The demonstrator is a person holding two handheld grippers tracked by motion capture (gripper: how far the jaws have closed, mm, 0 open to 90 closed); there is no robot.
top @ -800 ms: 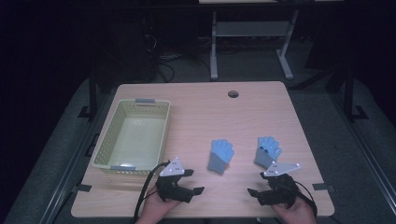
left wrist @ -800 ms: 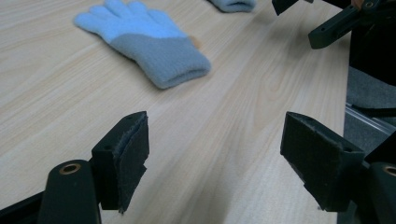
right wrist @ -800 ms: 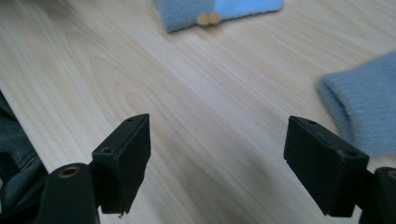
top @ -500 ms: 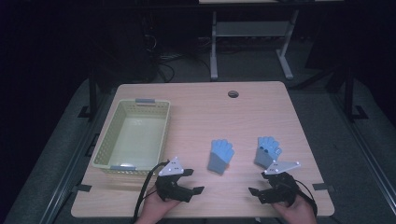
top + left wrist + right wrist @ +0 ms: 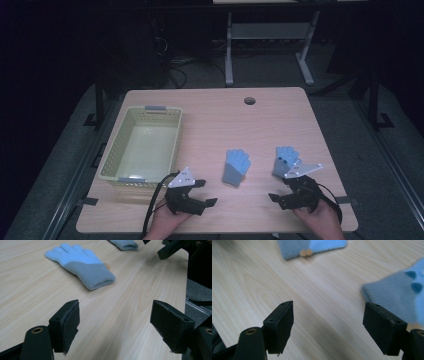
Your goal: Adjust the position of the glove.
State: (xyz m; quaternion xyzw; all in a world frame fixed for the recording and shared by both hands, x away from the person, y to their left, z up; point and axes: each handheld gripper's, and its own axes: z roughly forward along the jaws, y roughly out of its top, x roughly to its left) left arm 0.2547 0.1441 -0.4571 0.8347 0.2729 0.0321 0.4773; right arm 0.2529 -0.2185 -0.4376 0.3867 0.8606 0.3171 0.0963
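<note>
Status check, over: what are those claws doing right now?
Left claw open, empty. Right claw open, empty. Two blue gloves flat on table, untouched. Nothing blocking.

No readable text, label, brand, number or sign on the two blue gloves (image 5: 236,167), the basket (image 5: 114,155), the table (image 5: 220,115) or either gripper.
</note>
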